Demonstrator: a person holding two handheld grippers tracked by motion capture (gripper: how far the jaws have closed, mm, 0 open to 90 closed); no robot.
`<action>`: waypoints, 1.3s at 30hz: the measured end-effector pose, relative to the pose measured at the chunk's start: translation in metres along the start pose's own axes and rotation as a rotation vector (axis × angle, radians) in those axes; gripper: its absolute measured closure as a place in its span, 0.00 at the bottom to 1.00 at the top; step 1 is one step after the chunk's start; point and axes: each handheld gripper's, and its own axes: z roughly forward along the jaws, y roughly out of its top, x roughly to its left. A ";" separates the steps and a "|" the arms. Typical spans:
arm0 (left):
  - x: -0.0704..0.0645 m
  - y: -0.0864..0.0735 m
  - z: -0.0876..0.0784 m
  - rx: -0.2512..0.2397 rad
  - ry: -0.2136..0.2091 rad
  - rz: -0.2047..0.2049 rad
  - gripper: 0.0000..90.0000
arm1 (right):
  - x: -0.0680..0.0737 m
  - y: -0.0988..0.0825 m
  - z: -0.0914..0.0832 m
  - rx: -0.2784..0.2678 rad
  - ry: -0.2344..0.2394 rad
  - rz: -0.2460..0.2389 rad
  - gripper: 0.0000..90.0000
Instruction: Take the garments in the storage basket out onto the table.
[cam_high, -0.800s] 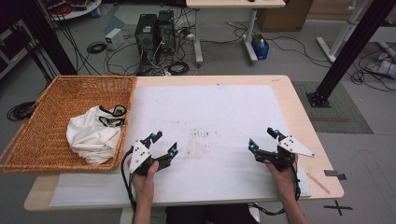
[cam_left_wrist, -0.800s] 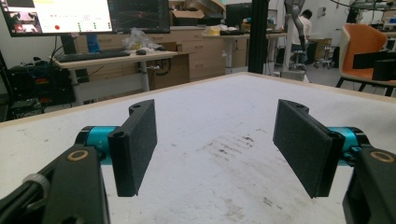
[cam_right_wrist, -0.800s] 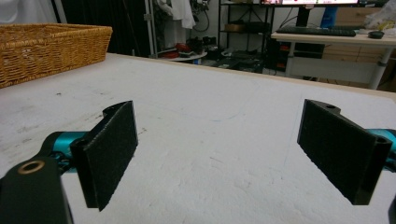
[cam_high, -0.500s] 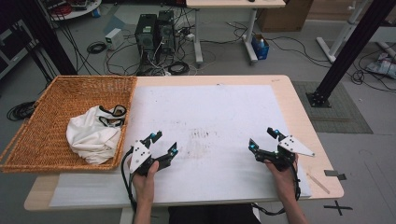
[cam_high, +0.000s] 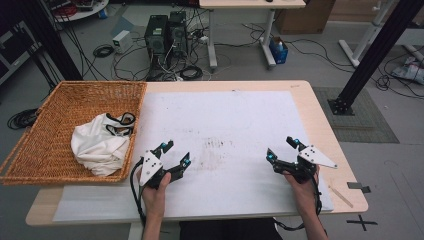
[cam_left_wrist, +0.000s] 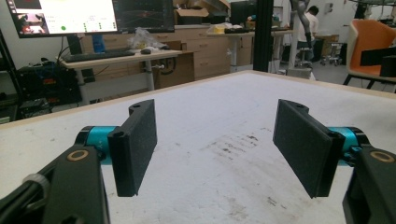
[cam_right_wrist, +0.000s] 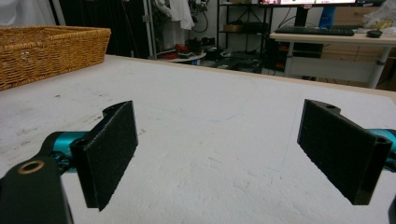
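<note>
Over the white paper sheet (cam_high: 225, 125) covering the wooden table, I see nothing changed across the last moments: my left gripper (cam_high: 175, 155) and right gripper (cam_high: 281, 148) sit where they were, jaws spread and empty, so I judge no reach has begun. Nearest my left gripper, the crumpled white cloth garment with black trim (cam_high: 100, 142) lies inside the woven wicker basket (cam_high: 45, 155) at the table's left; bunched up, it shows no clear long axis.
</note>
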 end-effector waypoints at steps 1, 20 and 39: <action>-0.001 0.000 0.000 0.001 0.009 0.004 0.34 | 0.000 0.000 0.000 0.000 0.001 0.002 0.13; 0.034 0.116 -0.025 0.066 0.004 0.030 0.32 | 0.000 0.000 0.000 0.000 0.004 -0.003 0.13; 0.214 0.087 -0.060 0.542 0.275 -0.151 0.31 | 0.000 0.000 -0.001 -0.011 -0.004 -0.007 0.13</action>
